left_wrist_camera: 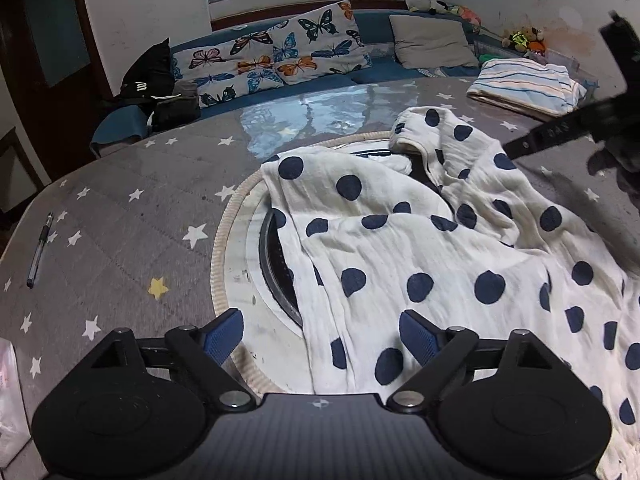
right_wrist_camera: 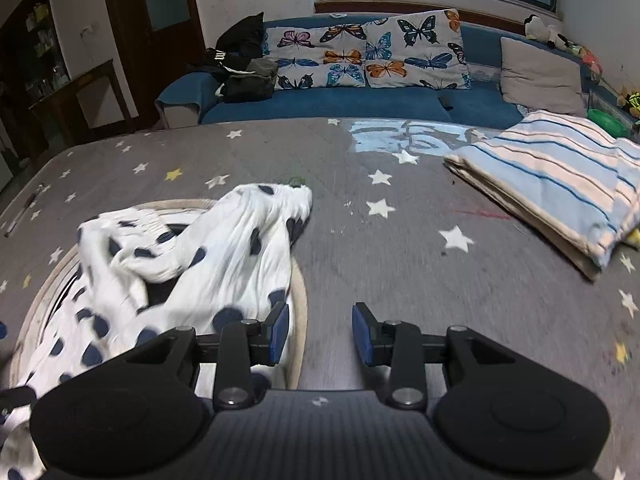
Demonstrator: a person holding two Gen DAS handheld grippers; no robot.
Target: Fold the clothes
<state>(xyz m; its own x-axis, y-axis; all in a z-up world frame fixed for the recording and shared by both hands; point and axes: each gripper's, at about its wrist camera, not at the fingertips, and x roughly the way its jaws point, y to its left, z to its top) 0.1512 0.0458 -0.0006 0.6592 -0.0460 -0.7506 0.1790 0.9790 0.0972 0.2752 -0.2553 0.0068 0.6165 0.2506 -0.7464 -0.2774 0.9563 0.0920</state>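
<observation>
- Left wrist view: dotted garment [left_wrist_camera: 420,240] sprawled rumpled over the surface [left_wrist_camera: 120,216] and its round inset, not folded. Thin, crinkled, soft cloth; likely light and limp, prone to sag and bunch. Left tool [left_wrist_camera: 321,334] wide open, empty, poised at the near hem. Hem or sleeve edge [left_wrist_camera: 408,140] the likely hold.
- Right wrist view: right tool [right_wrist_camera: 321,334] parted, empty, its left pad [right_wrist_camera: 279,334] beside the garment's edge. Striped cloth [right_wrist_camera: 560,176] folded, well apart.

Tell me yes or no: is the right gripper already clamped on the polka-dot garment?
No. The right gripper is open with only the star-print tablecloth between its fingers, and the polka-dot garment lies beside its left finger.
</observation>
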